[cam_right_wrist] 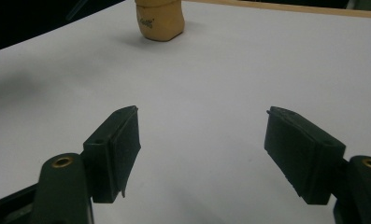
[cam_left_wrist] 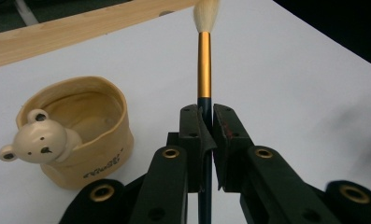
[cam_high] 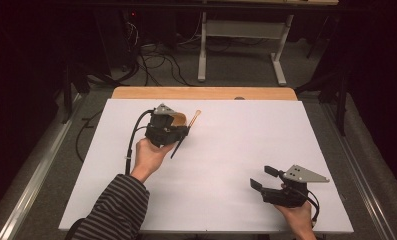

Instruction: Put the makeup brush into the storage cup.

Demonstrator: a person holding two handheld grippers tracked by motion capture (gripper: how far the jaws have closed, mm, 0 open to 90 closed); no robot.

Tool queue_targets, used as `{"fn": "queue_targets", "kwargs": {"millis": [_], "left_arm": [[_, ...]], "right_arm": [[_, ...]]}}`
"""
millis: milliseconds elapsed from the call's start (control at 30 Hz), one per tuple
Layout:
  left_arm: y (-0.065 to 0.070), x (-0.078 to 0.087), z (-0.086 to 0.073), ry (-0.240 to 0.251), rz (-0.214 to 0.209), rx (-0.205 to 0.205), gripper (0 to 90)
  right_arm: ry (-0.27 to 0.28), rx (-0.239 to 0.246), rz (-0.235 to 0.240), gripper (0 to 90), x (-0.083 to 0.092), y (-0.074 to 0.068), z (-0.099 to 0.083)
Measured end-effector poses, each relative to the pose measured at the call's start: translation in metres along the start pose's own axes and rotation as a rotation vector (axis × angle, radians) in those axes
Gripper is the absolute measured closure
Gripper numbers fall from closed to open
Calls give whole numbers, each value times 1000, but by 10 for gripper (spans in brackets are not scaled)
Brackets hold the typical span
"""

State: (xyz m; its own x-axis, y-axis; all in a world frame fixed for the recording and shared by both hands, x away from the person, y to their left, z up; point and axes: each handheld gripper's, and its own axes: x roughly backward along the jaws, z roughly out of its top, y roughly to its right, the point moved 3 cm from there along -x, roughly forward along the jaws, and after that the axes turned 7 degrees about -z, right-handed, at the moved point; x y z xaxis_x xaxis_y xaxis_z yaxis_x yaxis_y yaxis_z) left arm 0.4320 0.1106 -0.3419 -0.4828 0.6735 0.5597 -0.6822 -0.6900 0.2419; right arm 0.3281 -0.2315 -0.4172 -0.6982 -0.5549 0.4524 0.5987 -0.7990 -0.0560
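Observation:
My left gripper (cam_high: 182, 131) is shut on a brush (cam_left_wrist: 204, 65) with a dark handle, a gold ferrule and a pale bristle tip; in the left gripper view the brush points away over the white sheet. The brush (cam_high: 186, 132) slants across the high view with its tip toward the back. A tan ceramic cup (cam_left_wrist: 82, 128) with a small bear head on its rim stands just left of the brush, empty inside. This cup (cam_high: 178, 118) sits behind the left gripper in the high view. My right gripper (cam_right_wrist: 202, 156) stands open near the front right (cam_high: 263, 177), nothing between its jaws.
A white sheet (cam_high: 236, 150) covers the wooden table (cam_high: 206, 93). In the right gripper view the cup (cam_right_wrist: 160, 18) stands far off at the top. Beyond the table are a white-legged desk frame (cam_high: 241, 45) and cables on the floor.

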Motion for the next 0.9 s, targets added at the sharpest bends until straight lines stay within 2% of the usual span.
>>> {"fn": "queue_targets", "kwargs": {"millis": [233, 367, 467, 533, 700, 900], "left_arm": [[-5, -1, 9, 14, 3, -1, 831], [-8, 1, 16, 44, 11, 2, 831], [-11, 0, 21, 49, 13, -10, 831], [-14, -2, 25, 47, 20, -20, 831], [-23, -4, 29, 60, 35, -14, 831], [-34, -5, 32, 99, 49, 0, 831]], "right_arm": [[-7, -6, 3, 284, 0, 0, -1], [0, -4, 3, 284, 1, 0, 0], [-5, 1, 1, 284, 1, 0, -1], [-3, 24, -3, 287, 2, -1, 0], [-12, 26, -3, 287, 1, -2, 0], [-15, 22, 2, 287, 0, -1, 0]]}}
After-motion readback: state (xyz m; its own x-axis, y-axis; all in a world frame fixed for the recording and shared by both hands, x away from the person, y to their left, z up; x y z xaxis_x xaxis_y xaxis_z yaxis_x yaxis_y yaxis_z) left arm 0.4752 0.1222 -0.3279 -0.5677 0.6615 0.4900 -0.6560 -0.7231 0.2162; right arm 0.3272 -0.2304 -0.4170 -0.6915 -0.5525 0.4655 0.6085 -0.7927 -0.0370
